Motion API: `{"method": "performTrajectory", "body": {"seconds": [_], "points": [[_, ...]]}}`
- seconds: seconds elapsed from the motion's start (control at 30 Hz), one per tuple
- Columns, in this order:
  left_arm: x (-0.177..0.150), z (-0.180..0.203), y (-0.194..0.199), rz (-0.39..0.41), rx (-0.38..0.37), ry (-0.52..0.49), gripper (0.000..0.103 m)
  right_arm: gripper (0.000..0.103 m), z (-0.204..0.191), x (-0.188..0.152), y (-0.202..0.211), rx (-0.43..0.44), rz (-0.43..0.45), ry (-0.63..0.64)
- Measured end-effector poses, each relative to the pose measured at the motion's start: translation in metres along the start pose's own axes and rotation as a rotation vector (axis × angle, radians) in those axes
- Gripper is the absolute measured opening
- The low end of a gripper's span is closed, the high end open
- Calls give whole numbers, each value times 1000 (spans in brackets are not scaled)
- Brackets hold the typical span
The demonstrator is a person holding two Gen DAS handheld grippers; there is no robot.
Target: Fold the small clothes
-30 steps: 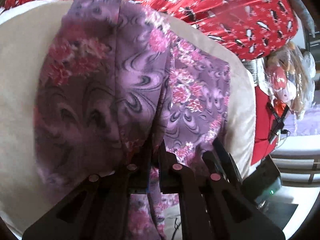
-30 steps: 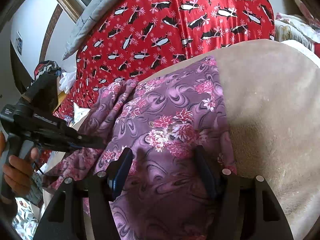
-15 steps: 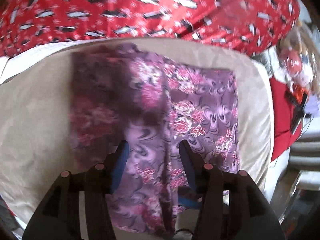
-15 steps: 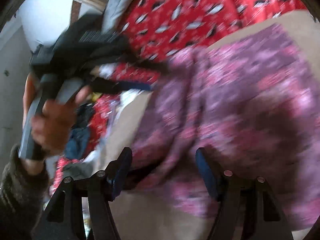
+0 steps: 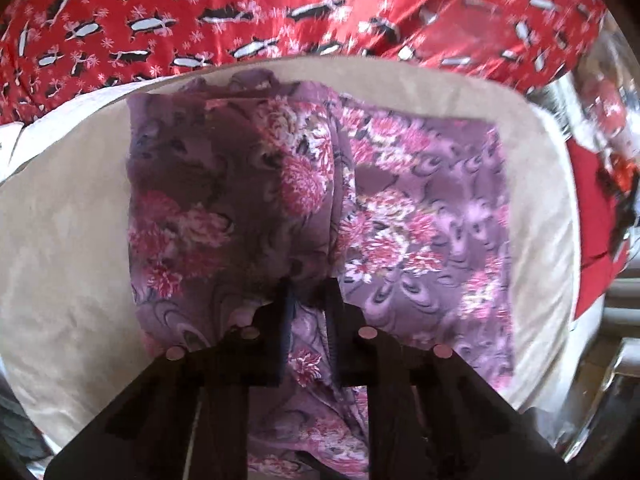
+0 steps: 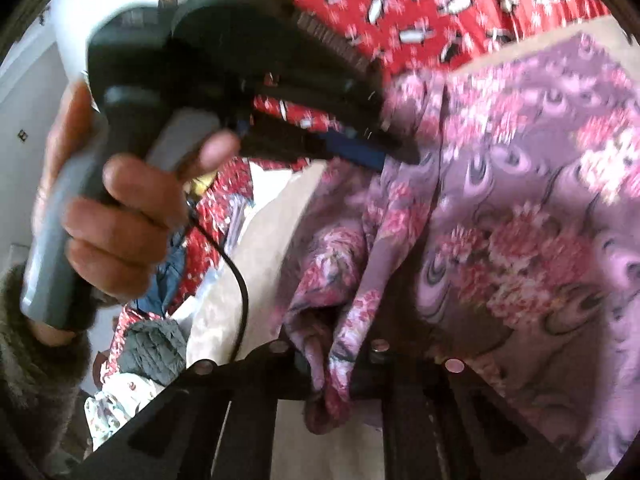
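Note:
A purple garment with pink flowers (image 5: 420, 216) lies on a beige cushion (image 5: 68, 240), its left half folded over. My left gripper (image 5: 308, 292) is shut on a bunched fold at the garment's near middle. In the right wrist view the same garment (image 6: 520, 208) fills the right side. My right gripper (image 6: 332, 360) is shut on a pinched fold of its near edge. The left gripper (image 6: 400, 152) also shows there, held in a hand, its fingers (image 6: 360, 152) closed on the cloth higher up.
A red cover with black and white penguins (image 5: 280, 12) lies behind the cushion. Red items and clutter (image 5: 600, 208) sit off the cushion's right edge. In the right wrist view, clothes (image 6: 152, 344) and a black cable (image 6: 240, 288) lie to the left.
Both grippers were open half a second ago and have shut on folds of the garment. The left gripper has moved close in front of the right camera.

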State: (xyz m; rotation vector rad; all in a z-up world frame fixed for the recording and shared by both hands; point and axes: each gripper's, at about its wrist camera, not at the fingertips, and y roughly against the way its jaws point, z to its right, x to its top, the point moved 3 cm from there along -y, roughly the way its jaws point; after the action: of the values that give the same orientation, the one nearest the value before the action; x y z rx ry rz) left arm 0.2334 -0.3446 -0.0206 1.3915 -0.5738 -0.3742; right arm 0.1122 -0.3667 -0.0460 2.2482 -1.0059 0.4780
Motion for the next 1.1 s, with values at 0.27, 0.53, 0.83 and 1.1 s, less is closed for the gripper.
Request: {"method": "performTrajectory", "body": {"seconds": [0.27,0.53,0.83,1.1], "points": [[2,47,43,62,-227,-2,1,7,-14,26,75,-13,156,78],[-6,59,30,138,-271,59,2,8,64,-1,129,-162,175,-115],[-29,-40,45,277,-256,242,28,46,84,13,160,-201,280,-173],[-46,-75,17,247,-356,327,38,47,95,94,71,-275,87,-148]]}}
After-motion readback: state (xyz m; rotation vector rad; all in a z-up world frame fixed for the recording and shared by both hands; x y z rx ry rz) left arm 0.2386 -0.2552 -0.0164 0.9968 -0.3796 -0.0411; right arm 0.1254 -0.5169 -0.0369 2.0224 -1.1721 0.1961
